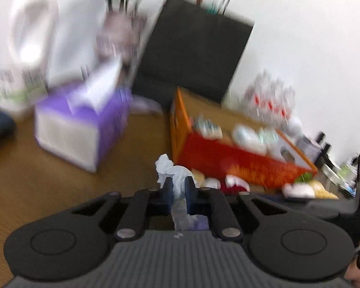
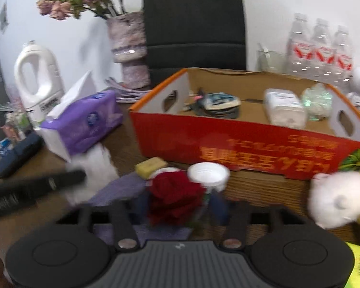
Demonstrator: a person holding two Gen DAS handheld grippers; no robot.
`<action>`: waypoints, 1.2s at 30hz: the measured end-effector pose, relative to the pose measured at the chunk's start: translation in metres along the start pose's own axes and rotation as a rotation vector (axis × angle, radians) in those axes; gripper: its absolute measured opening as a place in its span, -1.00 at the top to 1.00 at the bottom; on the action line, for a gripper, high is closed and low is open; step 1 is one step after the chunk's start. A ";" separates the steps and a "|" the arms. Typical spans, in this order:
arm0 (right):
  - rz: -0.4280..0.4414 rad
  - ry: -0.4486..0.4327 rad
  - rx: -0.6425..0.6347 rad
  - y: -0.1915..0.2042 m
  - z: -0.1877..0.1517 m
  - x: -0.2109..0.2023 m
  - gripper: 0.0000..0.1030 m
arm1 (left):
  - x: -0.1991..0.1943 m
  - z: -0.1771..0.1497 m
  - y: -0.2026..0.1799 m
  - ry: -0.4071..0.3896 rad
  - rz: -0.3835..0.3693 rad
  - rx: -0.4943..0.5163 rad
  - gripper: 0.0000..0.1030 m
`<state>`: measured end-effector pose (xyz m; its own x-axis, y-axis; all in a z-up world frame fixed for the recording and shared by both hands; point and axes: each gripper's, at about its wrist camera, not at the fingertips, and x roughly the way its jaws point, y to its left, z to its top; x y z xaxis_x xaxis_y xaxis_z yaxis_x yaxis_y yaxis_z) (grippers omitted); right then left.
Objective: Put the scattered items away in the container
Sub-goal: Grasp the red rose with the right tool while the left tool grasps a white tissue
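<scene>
While the left gripper (image 1: 179,189) is pinched narrow on a crumpled white tissue (image 1: 172,172), a red fabric rose (image 2: 175,196) is seen between the right gripper's (image 2: 177,210) partly closed fingers; firm contact cannot be told through blur. Pick-up is judged in hand, with both items at the table near the orange cardboard box (image 2: 252,144). Next, a lift over its front wall and release inside are called for. Much of the left view is smeared; the plush toy (image 2: 336,201) is cut off.

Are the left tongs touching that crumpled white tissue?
Touching. The left wrist view shows the left tongs closed on the crumpled white tissue, their pads pressing both its sides.
</scene>
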<state>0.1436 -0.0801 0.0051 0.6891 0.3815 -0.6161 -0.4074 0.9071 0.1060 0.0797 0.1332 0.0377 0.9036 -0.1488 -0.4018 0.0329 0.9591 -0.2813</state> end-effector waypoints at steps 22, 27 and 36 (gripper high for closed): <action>0.027 -0.031 0.164 -0.082 -0.140 -0.210 0.28 | -0.112 -0.118 -0.107 0.269 -0.112 0.226 0.42; -0.016 -0.080 0.109 -0.068 -0.153 -0.220 -0.37 | -0.123 -0.123 -0.123 0.204 -0.073 0.312 -0.39; -0.088 -0.026 0.013 -0.054 -0.162 -0.204 -0.01 | -0.095 -0.132 -0.137 0.220 -0.027 0.373 0.43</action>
<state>-0.0715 -0.2358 -0.0015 0.7371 0.3046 -0.6032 -0.3367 0.9395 0.0630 -0.0667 -0.0161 -0.0002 0.7888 -0.1843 -0.5864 0.2440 0.9695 0.0237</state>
